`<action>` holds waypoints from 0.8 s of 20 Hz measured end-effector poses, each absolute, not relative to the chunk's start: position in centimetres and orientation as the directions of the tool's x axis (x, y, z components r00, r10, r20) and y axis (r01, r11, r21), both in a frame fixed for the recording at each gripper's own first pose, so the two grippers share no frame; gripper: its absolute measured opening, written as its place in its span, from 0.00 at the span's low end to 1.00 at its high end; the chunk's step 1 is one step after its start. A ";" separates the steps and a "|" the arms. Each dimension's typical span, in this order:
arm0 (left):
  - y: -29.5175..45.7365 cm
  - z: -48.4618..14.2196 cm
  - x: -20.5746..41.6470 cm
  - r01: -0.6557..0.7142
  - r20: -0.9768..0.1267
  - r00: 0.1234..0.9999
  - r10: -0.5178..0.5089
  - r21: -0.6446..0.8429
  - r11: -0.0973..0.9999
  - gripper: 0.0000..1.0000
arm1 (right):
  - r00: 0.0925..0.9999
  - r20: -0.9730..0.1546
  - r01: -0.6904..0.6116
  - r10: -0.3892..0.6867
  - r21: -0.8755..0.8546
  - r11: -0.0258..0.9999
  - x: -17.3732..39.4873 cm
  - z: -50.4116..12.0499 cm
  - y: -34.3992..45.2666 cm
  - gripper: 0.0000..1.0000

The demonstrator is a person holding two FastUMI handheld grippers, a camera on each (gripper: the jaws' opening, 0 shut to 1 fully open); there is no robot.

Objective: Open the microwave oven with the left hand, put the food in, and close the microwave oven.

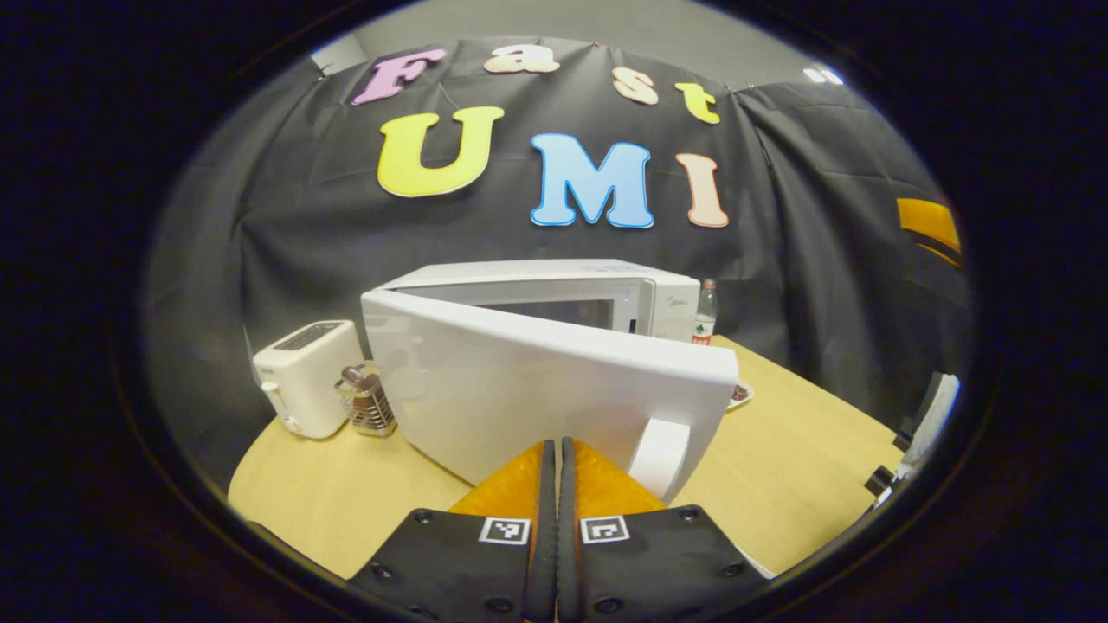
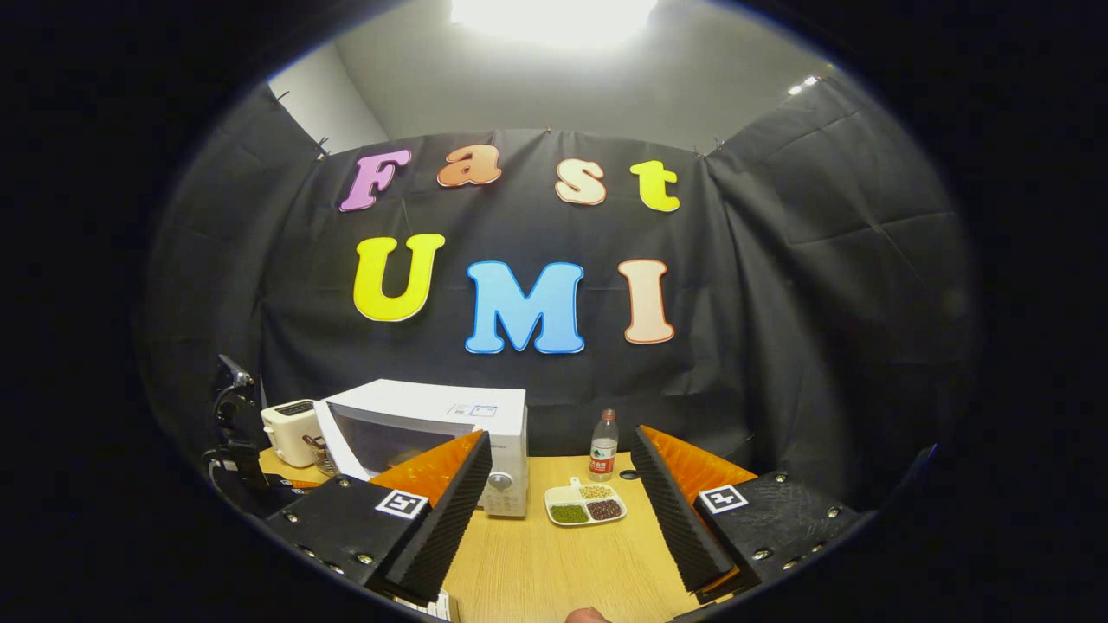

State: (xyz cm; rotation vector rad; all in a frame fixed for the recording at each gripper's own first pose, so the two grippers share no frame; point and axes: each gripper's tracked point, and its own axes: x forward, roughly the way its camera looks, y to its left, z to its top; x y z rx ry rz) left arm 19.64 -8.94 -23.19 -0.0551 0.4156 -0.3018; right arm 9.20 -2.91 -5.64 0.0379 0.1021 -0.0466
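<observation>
White glossy plastic everywhere here: the boxy white microwave oven [image 1: 597, 298] sits toward the back of the pale wooden table [image 1: 805, 450], and its door [image 1: 554, 394] is swung partway out toward the left gripper [image 1: 554, 454]. That gripper's jaws are pressed together w/ nothing between them, fingers right up near the door's lower edge, just beside the chunky white door handle [image 1: 660, 454]. Can't tell if they're actually touching the door tbh. In the right gripper view, the right gripper [image 2: 558, 476] is spread wide, hanging over the table w/ nothing in it. The food is a small white divided dish of beans [image 2: 585, 503], three compartments (green, yellowish, dark), on the table just right of the microwave, near a clear plastic bottle w/ a red label [image 2: 603, 446]. Handling-wise imo: the door is stiff and swings easily on its hinge, but the surface looks slick, so hook the handle rather than push the flat panel. The dish looks light and shallow, loose beans will spill if tilted, so pinch the rim and keep it level. A white toaster [image 1: 305, 376] sits left of the microwave.
</observation>
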 end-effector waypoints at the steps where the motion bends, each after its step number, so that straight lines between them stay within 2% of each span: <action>1: -9.2 -23.4 20.2 0.290 -0.388 0.867 -0.312 -0.117 0.950 0.07 | 0.993 -0.107 0.059 -0.056 0.032 0.998 9.3 -5.8 -3.0 0.98; 7: -10.8 -24.0 23.6 0.347 -0.381 0.848 -0.368 -0.126 0.930 0.07 | 0.984 -0.117 0.137 -0.135 0.009 0.991 9.8 -6.0 -3.6 0.98; 16: -12.2 -24.9 28.7 0.371 -0.373 0.840 -0.394 -0.136 0.919 0.07 | 0.960 -0.154 0.237 -0.232 0.009 0.972 9.9 -7.0 -4.9 0.98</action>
